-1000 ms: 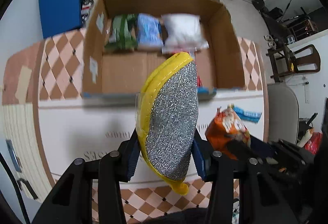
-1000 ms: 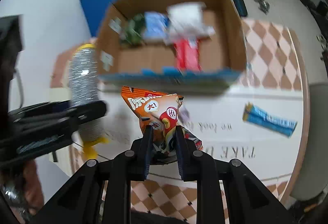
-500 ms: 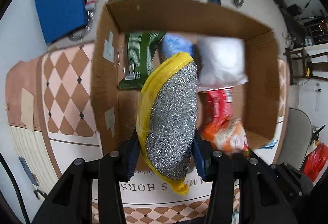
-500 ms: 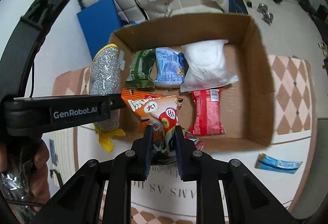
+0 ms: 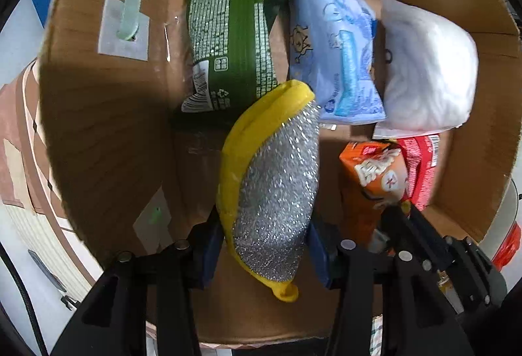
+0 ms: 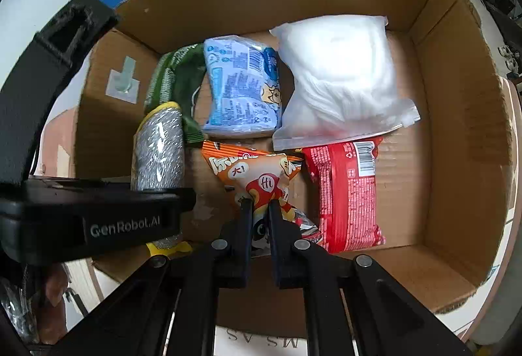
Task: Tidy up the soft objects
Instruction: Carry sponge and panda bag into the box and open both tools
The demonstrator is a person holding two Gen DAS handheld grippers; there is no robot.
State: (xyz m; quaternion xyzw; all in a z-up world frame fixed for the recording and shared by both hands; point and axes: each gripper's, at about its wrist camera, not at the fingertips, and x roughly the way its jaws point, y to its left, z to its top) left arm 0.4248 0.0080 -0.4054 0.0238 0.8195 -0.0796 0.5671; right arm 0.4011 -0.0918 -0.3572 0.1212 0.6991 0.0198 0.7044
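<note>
Cardboard walls of the box [image 6: 463, 114] now surround both claws (a second ago they hung over the table), the left gripper [image 5: 266, 235] clamped on the sponge [image 5: 270, 180], the right gripper [image 6: 260, 209] pinching the orange snack bag [image 6: 257, 173], so release looks next.

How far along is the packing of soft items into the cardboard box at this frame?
Done: a green packet, blue packet, white bag and red packet already lie in the cardboard box. In hand: the left gripper holds a yellow-and-silver scouring sponge and the right gripper an orange snack bag, both over the box floor. Left: releasing those two.
</note>
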